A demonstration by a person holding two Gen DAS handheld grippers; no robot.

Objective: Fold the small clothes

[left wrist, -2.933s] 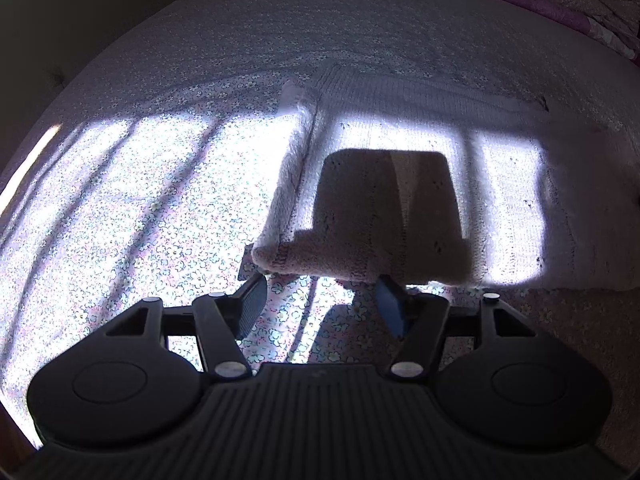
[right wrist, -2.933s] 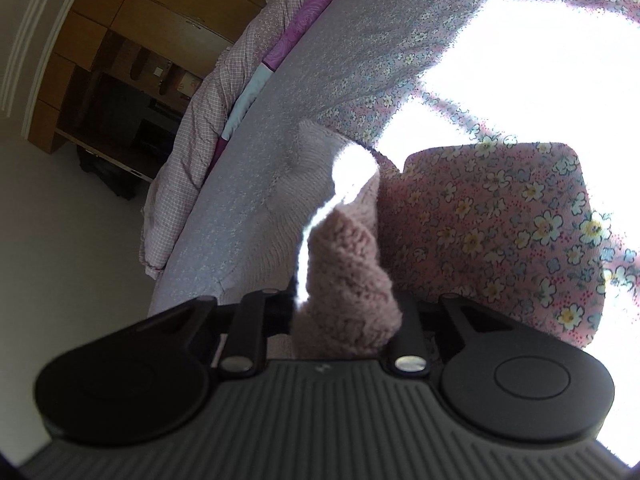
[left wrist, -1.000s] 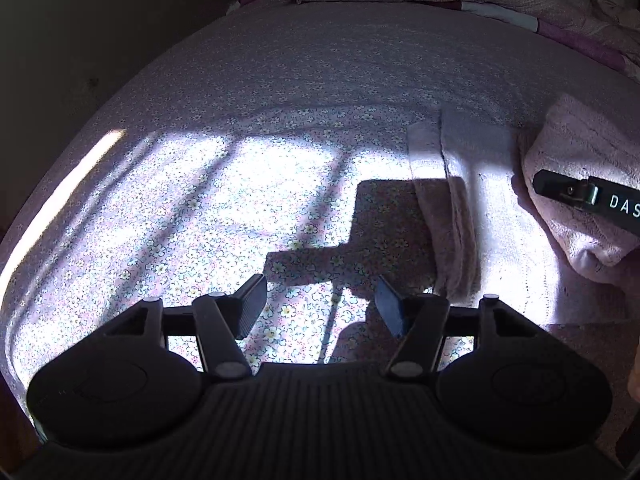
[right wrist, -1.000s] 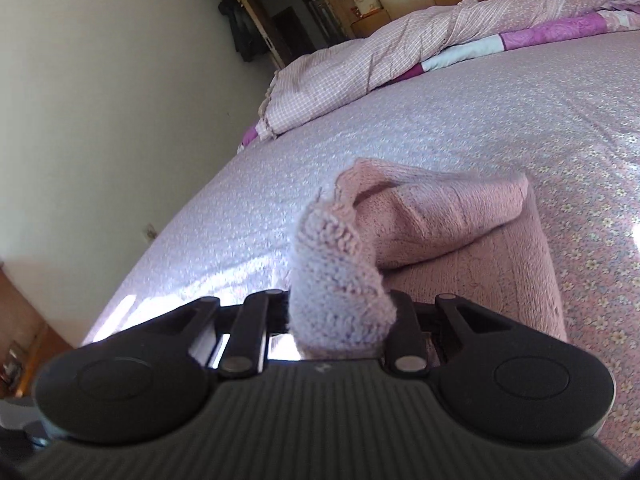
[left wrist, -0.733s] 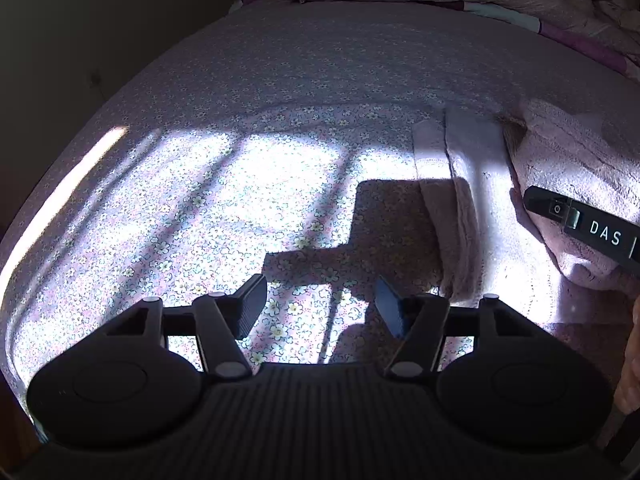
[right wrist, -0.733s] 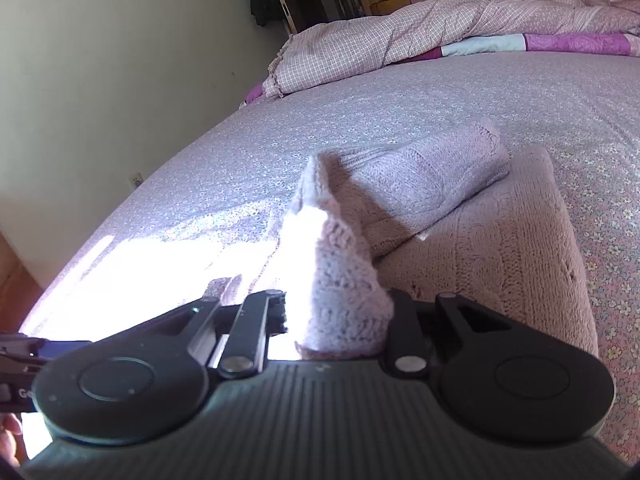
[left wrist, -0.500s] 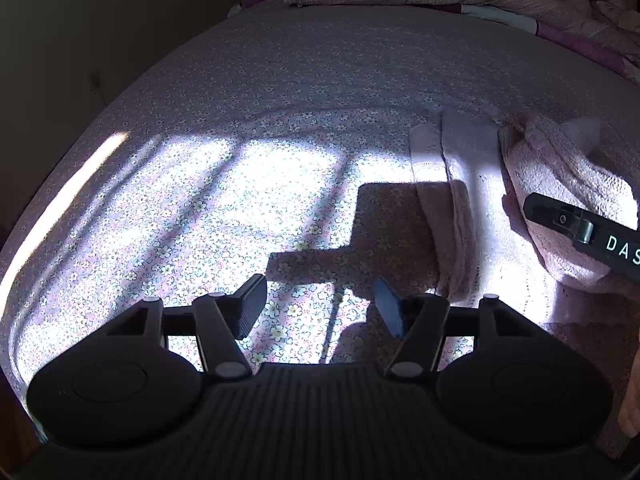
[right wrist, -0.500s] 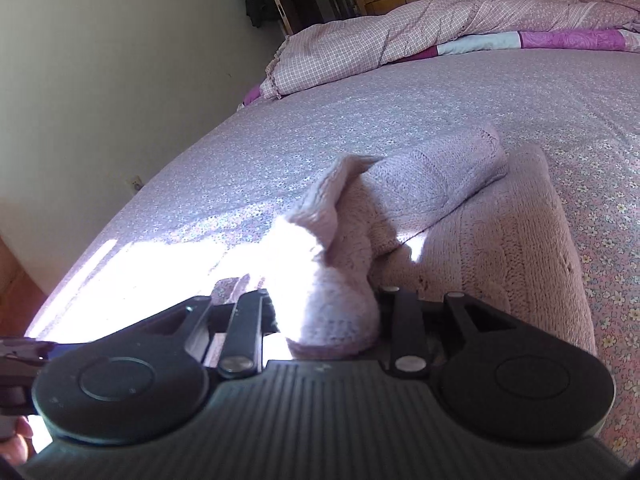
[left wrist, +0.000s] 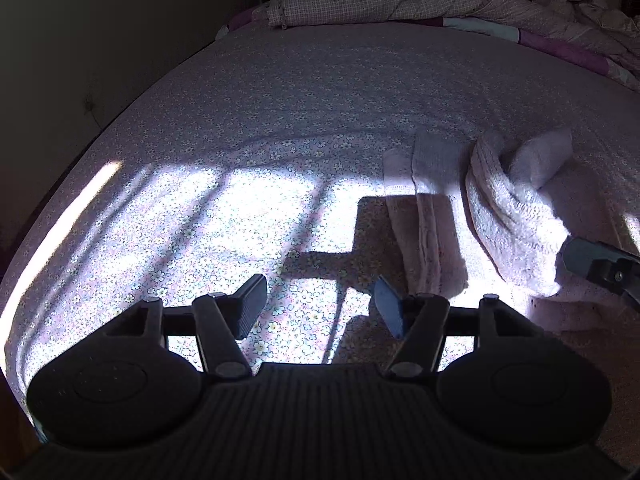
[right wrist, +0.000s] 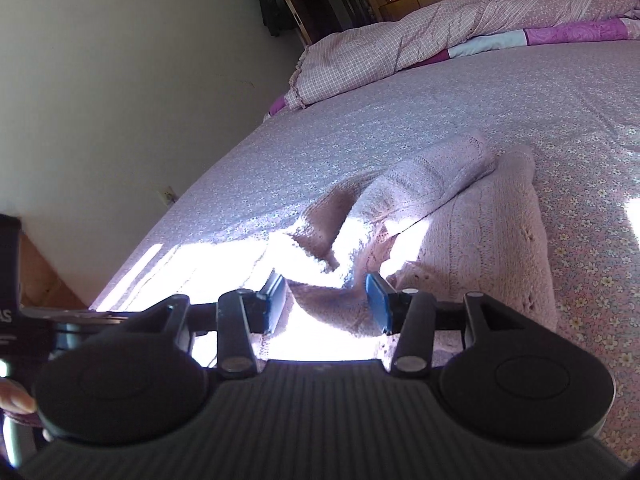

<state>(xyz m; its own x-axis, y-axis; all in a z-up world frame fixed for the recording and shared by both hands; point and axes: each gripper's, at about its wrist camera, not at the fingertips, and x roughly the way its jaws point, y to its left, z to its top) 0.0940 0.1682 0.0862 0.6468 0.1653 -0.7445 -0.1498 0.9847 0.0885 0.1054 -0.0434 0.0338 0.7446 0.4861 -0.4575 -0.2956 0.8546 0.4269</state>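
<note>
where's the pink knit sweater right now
The pink knit sweater lies on the floral bedsheet, at the right of the left wrist view, directly ahead of the open right hand-held gripper.

Floral bedsheet (left wrist: 280, 128), rumpled quilt (right wrist: 400, 48), pale wall (right wrist: 120, 80), sunlight patches

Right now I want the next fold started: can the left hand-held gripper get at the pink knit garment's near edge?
Probably yes. The left hand-held gripper is open and empty, and the pink knit garment lies just ahead to its right on the floral bedsheet with nothing between.
</note>
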